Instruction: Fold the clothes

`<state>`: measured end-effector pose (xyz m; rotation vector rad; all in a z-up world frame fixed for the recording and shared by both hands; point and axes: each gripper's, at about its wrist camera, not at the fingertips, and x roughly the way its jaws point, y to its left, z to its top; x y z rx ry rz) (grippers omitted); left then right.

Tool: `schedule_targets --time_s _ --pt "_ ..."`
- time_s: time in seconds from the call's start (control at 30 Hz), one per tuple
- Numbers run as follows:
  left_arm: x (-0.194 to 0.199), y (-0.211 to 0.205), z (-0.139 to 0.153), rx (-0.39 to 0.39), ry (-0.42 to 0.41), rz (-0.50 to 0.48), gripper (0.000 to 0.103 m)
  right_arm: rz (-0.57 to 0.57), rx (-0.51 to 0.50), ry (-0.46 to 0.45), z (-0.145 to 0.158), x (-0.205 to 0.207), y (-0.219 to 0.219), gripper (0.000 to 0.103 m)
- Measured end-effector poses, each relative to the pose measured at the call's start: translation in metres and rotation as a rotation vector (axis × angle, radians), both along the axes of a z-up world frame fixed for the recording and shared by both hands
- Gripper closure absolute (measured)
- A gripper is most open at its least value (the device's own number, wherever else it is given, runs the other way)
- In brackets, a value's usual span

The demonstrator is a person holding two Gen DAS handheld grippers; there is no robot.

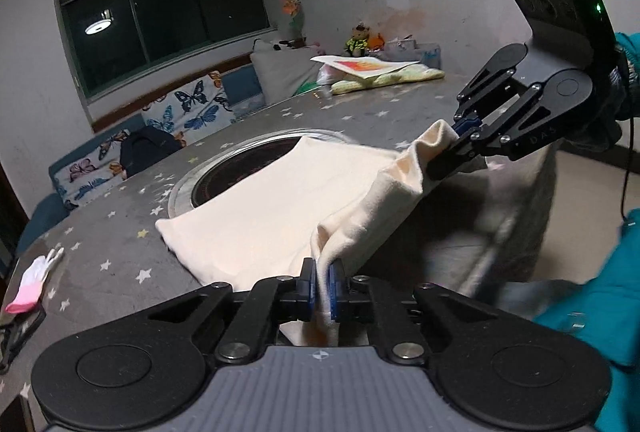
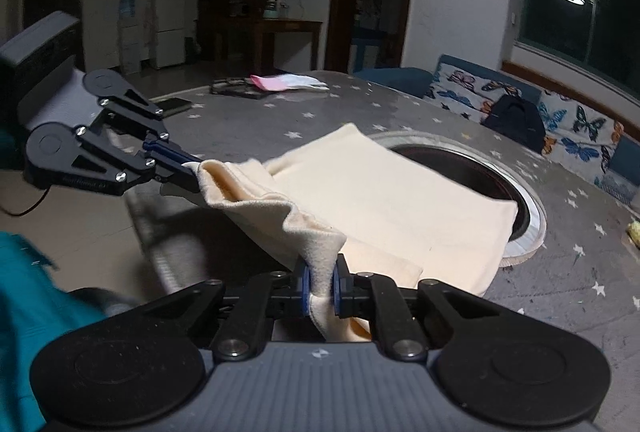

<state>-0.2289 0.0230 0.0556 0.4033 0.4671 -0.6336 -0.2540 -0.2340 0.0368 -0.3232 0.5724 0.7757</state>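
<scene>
Cream cloth (image 1: 272, 207), soft and matte, most of it spread flat ahead of both sets of fingers on the grey star-print table cover (image 1: 120, 232), its far part lying over a round dark recess (image 1: 240, 167) with a pale rim. The near edge is lifted off the table and strung between the two grippers, sagging a little in the middle and bunching into folds at each pinched end.

Left gripper (image 1: 323, 288) is closed tight on one end of that edge, fabric squeezed between the blue pads and hanging down behind them. Right gripper (image 2: 320, 286) is clamped just the same on the other end, with a thick wad of cream between its pads. In the left wrist view the right gripper (image 1: 460, 141) comes in from the upper right, its tips buried in the bunched cloth.

Beyond the fingertips, across the table: a butterfly-print sofa (image 1: 188, 107) under a dark window (image 1: 160, 15), with a dark bag (image 1: 146, 147) on it. Far left of the left fingers, a pink-and-white glove (image 1: 34, 284) lies on the cover. A teal sleeve (image 1: 600, 296) sits at the right edge.
</scene>
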Motion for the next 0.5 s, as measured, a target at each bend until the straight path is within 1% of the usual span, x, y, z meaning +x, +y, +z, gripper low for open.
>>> schedule_targets --time_s 0.1,0.23,0.37,0.5 --pt "-0.020 0.008 0.019 -0.048 0.039 -0.023 0.096 0.029 -0.003 0.007 0.014 -0.019 -0.003 0.093" --pt "-0.029 0.009 0.034 -0.042 0.052 -0.025 0.096 0.064 -0.007 0.011 0.035 -0.039 -0.006 0.094" --pt "-0.011 0.009 0.045 -0.071 0.042 0.016 0.096 0.070 -0.011 -0.025 0.051 -0.025 0.000 0.094" --pt "0.022 0.009 0.050 -0.083 0.038 0.069 0.096 0.085 -0.037 -0.078 0.061 0.014 0.008 0.094"
